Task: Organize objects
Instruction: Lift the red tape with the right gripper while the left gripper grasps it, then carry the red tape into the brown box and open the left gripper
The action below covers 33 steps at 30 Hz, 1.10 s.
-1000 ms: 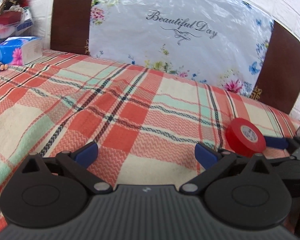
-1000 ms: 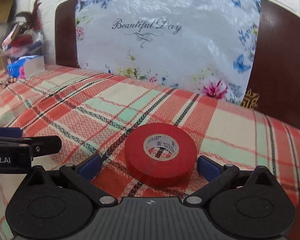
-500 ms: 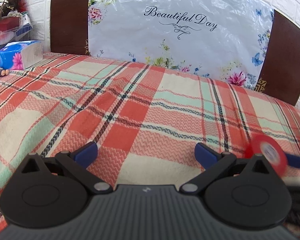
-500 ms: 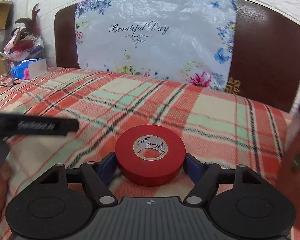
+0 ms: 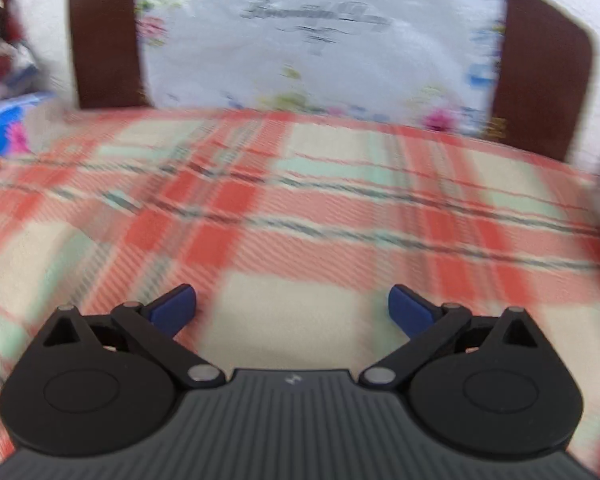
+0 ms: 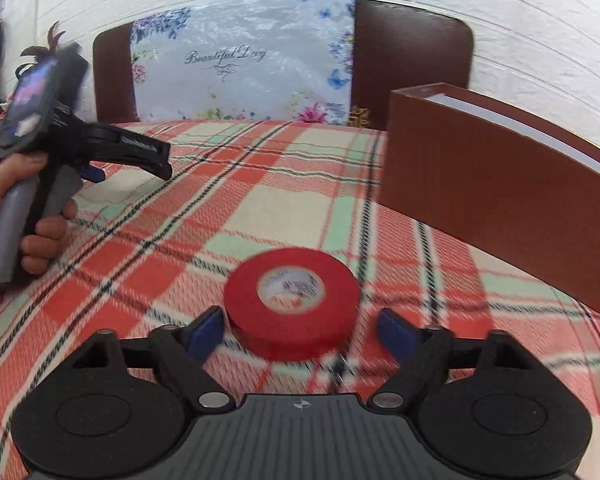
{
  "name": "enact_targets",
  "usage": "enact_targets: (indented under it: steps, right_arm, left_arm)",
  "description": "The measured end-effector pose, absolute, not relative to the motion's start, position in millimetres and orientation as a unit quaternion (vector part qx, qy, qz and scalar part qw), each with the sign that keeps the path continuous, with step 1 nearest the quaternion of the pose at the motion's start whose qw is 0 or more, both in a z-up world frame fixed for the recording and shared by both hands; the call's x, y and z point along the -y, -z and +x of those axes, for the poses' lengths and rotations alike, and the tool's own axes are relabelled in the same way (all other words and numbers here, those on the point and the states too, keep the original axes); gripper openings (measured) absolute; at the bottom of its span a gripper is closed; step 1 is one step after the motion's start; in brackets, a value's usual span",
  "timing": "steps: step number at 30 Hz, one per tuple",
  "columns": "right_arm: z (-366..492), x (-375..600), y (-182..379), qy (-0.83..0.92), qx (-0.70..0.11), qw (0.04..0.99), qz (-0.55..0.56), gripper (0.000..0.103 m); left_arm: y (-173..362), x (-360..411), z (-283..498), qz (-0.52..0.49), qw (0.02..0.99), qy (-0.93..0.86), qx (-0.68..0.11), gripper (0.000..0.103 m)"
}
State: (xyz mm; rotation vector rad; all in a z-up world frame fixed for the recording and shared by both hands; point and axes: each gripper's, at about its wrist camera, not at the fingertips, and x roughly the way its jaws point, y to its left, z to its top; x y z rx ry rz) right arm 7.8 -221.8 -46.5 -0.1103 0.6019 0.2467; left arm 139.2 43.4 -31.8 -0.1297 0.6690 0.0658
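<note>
The flat red roll of electrical tape with its white paper core label [image 6: 291, 303] lies on the red, cream and mint plaid woven cloth [image 6: 260, 208], between the blue pads of the right gripper [image 6: 299, 333], whose claw stands apart around it. The left pad is just beside the roll's wall, perhaps brushing it (the blur makes that hard to call), while the right pad stands clear of it.

I'd judge the roll light and stiff, its vinyl wall a little springy and slick but easy enough for rubbery pads. The sensible hold is across its width, pads flat on opposite sides of the outer wall, low enough that it cannot tip out. It should not crush or break, and a drop onto this soft cloth would do no harm.

Half a second ago the pads were pressed against both sides of the roll; now they have spread away. A tall rust-brown cardboard box with a pale inner rim [image 6: 500, 168] has come into view to the right, which was not showing before. The left gripper [image 5: 292, 312], claw wide apart on nothing both then and now, has swung: its own view is smeared, and the red roll no longer shows at its edge. From the right camera it is seen raised at far left in the person's hand [image 6: 32, 216].
</note>
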Motion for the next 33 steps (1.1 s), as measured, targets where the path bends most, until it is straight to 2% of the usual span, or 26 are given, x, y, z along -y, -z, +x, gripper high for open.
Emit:
enact_targets:
  steps: [3,5,7,12,13,14,15,16,17,21,28,33]
  right_arm:
    - [8,227,48,-0.119,-0.296,0.947,-0.043,0.086]
    - [11,226,49,-0.118,-0.296,0.947,-0.047,0.086]
    - [13,224,49,-0.118,-0.293,0.947,-0.055,0.085]
    - [12,226,49,-0.123,-0.287,0.948,-0.060,0.079]
    - [13,226,50,-0.128,-0.287,0.947,-0.061,0.074]
    - [14,224,50,-0.136,-0.291,0.945,-0.063,0.066]
    - [14,223,50,-0.141,-0.289,0.945,-0.067,0.065]
    - [13,221,50,-0.141,-0.287,0.945,-0.075,0.065]
    - [13,221,50,-0.141,-0.283,0.946,-0.076,0.065]
    - [14,231,43,-0.137,-0.260,0.955,-0.045,0.065]
    - [32,260,-6,-0.062,-0.121,0.988,-0.069,0.065]
    - [80,296,-20,-0.029,-0.110,0.993,-0.036,0.065]
  left_arm:
    - [16,-15,107,-0.092,0.931,0.077,-0.345,0.095]
    - [5,14,89,-0.069,0.922,0.137,-0.356,0.083]
    - [-4,40,77,-0.044,0.910,0.185,-0.368,0.080]
    - [4,86,69,0.005,0.879,0.239,-0.412,0.064]
    - [8,92,70,0.013,0.872,0.242,-0.425,0.058]
    - [11,97,71,0.021,0.870,0.240,-0.430,0.057]
    - [12,98,71,0.023,0.872,0.235,-0.430,0.051]
    - [14,99,73,0.020,0.867,0.236,-0.438,0.038]
    - [15,98,77,0.004,0.861,0.240,-0.448,0.035]
    - [6,100,82,-0.012,0.861,0.234,-0.452,0.034]
    - [-71,150,100,0.023,0.897,0.270,-0.349,0.034]
    - [-89,200,139,0.052,0.906,0.274,-0.319,0.034]
